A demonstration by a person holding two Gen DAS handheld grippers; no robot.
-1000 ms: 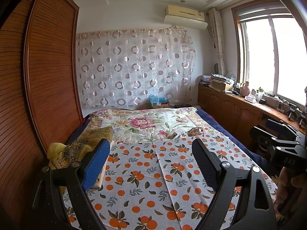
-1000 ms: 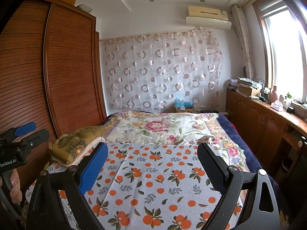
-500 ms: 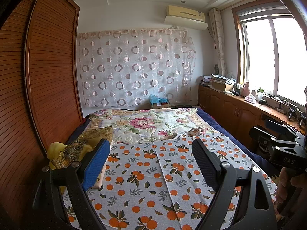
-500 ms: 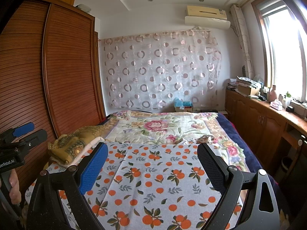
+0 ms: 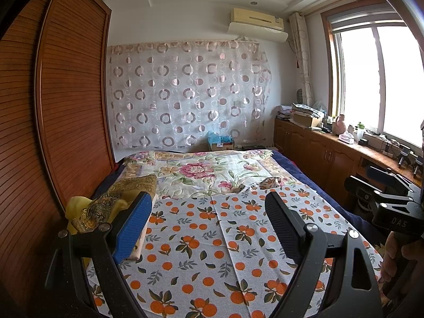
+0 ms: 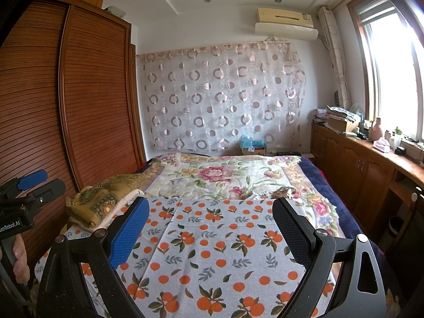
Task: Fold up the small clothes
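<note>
on the left edge of the bed [image 5: 304, 182], close to the wooden wardrobe [image 5: 74, 111], lies a heap of small clothes [image 6: 98, 204]: a yellow-gold patterned piece on top of a pale one, and i cannot tell if they are folded or only bunched. i hold both tools above the near end of the bed, over the orange-print sheet [image 6: 212, 241], and both look forward along it. the left gripper [image 5: 208, 221] has its fingers spread wide with nothing between them, and the right gripper [image 6: 210, 226] is released in the same way, also with nothing in it. the relation that matters is sideways: from both grippers the heap lies to the left and a little ahead. in the left view the heap [image 5: 106, 206] sits just behind the blue pad [image 5: 131, 228], so it is very near that finger, while in the right view it is clearly apart from the blue pad, further to the left. so i judge the left gripper is the nearer one. the long axis of the heap seems to run along the bed edge, away from me. a small patterned piece [image 5: 270, 182] also lies further ahead on the floral blanket [image 5: 201, 169], to the right, nearer to the right gripper.
</note>
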